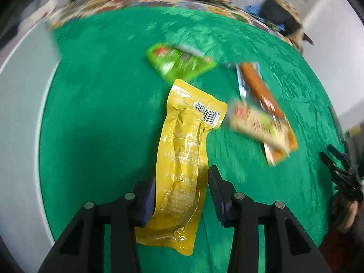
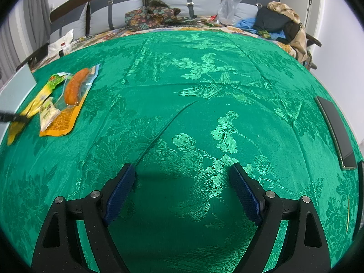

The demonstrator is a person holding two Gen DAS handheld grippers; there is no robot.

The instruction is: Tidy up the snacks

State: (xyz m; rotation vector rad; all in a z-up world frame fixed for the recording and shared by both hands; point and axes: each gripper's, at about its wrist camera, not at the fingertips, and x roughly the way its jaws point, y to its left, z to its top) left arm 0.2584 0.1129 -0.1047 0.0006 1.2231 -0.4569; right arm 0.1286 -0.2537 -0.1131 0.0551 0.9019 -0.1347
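Covering the counter, we see a big green cloth (image 2: 204,91). Our left gripper (image 1: 182,182) holds a long yellow snack pouch (image 1: 184,154) between its fingers. Just past it lie an orange sausage pack (image 1: 261,91), a green snack bag (image 1: 179,61) and a small pale snack bar (image 1: 257,120). Our right gripper (image 2: 184,179) is wide apart, holding nothing.

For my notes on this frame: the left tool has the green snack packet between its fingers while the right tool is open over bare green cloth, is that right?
Not quite: the packet between the left tool's fingers is the long yellow packet, not the green one, which lies farther off on the cloth. The left wrist view shows this. The rest holds: the right tool is open over bare green cloth.
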